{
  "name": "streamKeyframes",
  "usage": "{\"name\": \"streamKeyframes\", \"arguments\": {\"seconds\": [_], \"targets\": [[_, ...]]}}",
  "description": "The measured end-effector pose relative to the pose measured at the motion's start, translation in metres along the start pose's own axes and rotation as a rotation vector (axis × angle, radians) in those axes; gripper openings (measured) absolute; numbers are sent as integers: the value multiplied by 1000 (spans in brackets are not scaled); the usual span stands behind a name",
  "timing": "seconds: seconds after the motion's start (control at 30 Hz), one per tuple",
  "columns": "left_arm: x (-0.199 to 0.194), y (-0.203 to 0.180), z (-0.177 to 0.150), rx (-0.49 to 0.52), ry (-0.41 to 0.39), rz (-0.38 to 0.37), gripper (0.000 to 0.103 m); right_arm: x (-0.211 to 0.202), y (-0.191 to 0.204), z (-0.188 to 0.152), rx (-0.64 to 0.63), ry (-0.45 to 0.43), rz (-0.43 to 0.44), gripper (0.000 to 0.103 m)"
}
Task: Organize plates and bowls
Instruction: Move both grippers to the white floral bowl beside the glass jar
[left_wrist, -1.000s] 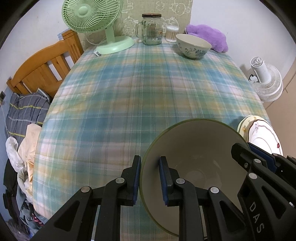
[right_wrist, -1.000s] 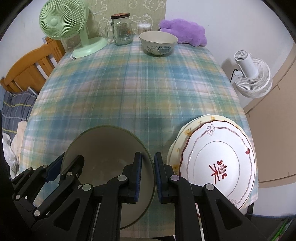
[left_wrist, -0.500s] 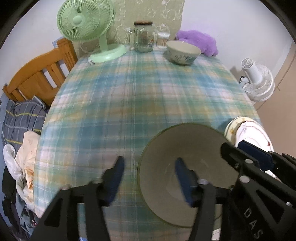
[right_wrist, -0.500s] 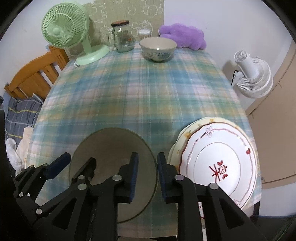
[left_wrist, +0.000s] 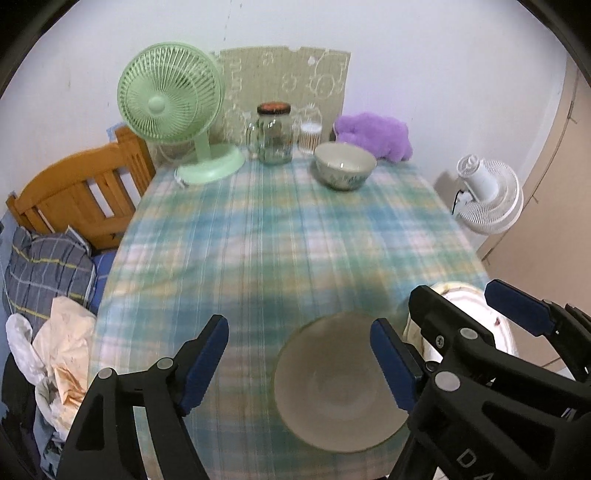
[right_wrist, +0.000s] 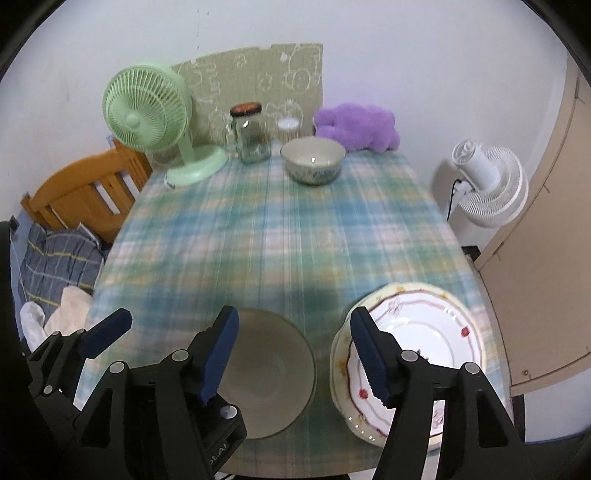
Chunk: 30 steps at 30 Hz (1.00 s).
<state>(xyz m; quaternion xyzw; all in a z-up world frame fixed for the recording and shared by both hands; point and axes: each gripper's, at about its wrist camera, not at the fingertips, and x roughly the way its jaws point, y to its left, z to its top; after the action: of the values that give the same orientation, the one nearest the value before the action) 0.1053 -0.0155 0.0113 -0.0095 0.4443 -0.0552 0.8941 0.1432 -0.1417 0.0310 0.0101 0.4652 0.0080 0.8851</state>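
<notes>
Both tools stand spread and empty, jaws just opened: the left gripper and right gripper hang above the grey-green bowl, which rests at the near table edge, just left of the stacked plates. The patterned bowl sits well apart at the far end, straight ahead of both grippers; the right appears slightly nearer its line.

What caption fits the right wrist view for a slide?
Right gripper open above the plaid table, its jaws having just opened, grey-green bowl released beside stacked plates; patterned bowl waits beyond.
</notes>
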Motion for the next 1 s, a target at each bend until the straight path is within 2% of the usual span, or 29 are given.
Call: {"name": "streamKeyframes", "arguments": {"seconds": [0.17, 0.37, 0.53, 0.67, 1.0], "targets": [[-3, -10, 23, -1, -49, 13, 81, -6, -8, 21, -9, -57, 6, 67], [12, -27, 52, -17, -50, 40, 81, 7, -28, 52, -31, -52, 12, 67], [31, -43, 78, -34, -55, 63, 81, 26, -47, 81, -57, -49, 27, 67], [45, -53, 95, -49, -64, 93, 81, 41, -59, 104, -82, -56, 28, 73], [90, -77, 149, -65, -81, 168, 81, 89, -94, 160, -101, -74, 71, 78]]}}
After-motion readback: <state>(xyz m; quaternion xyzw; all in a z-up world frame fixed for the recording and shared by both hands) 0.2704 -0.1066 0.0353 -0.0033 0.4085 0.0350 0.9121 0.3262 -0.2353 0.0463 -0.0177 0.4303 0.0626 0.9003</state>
